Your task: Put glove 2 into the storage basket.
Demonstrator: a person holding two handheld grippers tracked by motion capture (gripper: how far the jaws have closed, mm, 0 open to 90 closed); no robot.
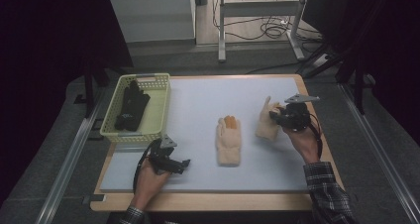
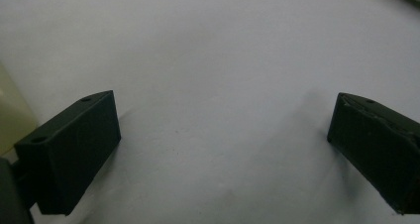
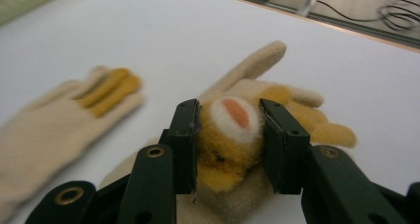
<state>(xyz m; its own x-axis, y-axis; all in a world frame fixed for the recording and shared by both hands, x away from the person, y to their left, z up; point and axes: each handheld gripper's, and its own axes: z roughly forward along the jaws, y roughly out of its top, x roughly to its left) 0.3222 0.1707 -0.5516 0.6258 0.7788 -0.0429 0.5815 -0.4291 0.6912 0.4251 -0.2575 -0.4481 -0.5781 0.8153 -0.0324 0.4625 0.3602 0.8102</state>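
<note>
**Lifting the second glove toward the basket**

The right claw [image 3: 229, 144] is clamped on a beige glove [image 3: 257, 80], its pads squeezing the raised orange-and-white patch on the glove's back. In the high view that glove [image 1: 267, 122] hangs from the claw at the right of the counter [image 1: 198, 100], fingers pointing up, its lower edge at or just off the surface. Its twin [image 1: 228, 142] lies flat mid-counter. The left claw [image 1: 182, 165] rests near the front edge with its jaws wide apart and nothing between them.

To do this step well, I would keep the squeeze steady: the patch is a soft bulge, and plush can creep out of smooth pads. Lift until the cuff hangs free, then carry it across above the twin, so that it is not dragged along. Release it well inside the basket [image 1: 159, 110], over the black gloves [image 1: 131, 107] already there.

The gloves look fleecy and limp, with orange fingertips. The basket is pale yellow-green plastic with slotted walls. The counter top is a smooth, matte, light sheet.
</note>
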